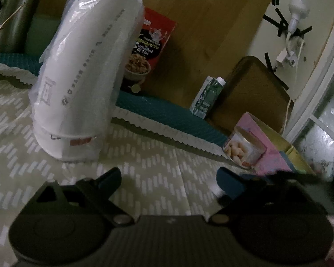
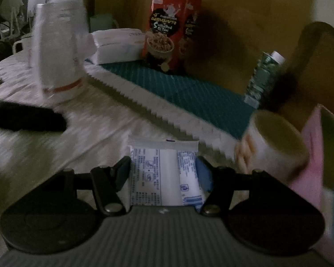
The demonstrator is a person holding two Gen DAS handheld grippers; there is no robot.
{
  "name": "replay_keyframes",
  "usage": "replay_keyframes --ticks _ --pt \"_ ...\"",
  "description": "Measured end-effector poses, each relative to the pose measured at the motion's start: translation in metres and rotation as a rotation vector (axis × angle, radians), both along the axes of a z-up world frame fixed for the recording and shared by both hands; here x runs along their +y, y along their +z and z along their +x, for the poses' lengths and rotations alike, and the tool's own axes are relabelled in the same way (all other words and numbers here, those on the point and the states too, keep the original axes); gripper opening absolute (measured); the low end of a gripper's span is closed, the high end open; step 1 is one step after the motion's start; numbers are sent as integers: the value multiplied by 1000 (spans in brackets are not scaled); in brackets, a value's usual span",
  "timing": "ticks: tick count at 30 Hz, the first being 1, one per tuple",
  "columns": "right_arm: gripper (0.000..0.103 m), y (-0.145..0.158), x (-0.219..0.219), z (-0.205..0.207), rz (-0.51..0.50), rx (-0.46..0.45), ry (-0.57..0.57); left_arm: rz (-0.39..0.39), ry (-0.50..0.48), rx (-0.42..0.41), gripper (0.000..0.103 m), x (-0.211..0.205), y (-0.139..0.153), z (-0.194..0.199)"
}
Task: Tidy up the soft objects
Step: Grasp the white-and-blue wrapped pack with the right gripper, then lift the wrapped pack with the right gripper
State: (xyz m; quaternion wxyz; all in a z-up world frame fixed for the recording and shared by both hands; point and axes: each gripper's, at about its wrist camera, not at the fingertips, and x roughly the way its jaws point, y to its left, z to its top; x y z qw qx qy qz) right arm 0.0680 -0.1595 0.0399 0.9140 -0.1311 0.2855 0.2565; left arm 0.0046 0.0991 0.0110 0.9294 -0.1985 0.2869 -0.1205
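**Tissue pack pinched in my right tool, left tool spread and empty**

From my left wrist: my left tool (image 1: 168,179) stands spread wide with nothing between its blue-padded fingers (image 1: 230,181), hanging over the tabletop (image 1: 144,178) and its zigzag-patterned cloth. Ahead and to the left stands a tall sleeve of white cups in clear plastic wrap (image 1: 82,84), upright and leaning a little to the right. Behind it a red cereal box (image 1: 149,51) stands on a teal mat (image 1: 167,111) against a wooden board. Further right on that mat is a small green carton with a white cap (image 1: 208,95). Near my right finger, a can pictured with pale beans (image 1: 245,151) lies tilted beside a pink box (image 1: 269,149).

From my right wrist: my right tool (image 2: 163,173) pinches a small white tissue pack with blue print (image 2: 162,173), both pads pressing on its sides; the pack sits upright between them, above the cloth. The view is blurred. The wrapped cups stand at upper left, a white soft package (image 2: 118,46) lies on the teal mat beside the cereal box, and the can is close on my right.
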Motion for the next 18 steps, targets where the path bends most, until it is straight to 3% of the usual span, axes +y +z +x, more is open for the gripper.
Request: replay_keyframes --ticks 10,14,18 --pt "68 -12 -9 -91 100 -41 25 80 -50 12 100 -15 1 0" --pt "86 -17 -18 -104 119 -68 -23 112 -53 14 100 -20 1 -1" --pt "91 -19 -41 -118 178 -52 -52 132 -60 18 101 -22 1 0"
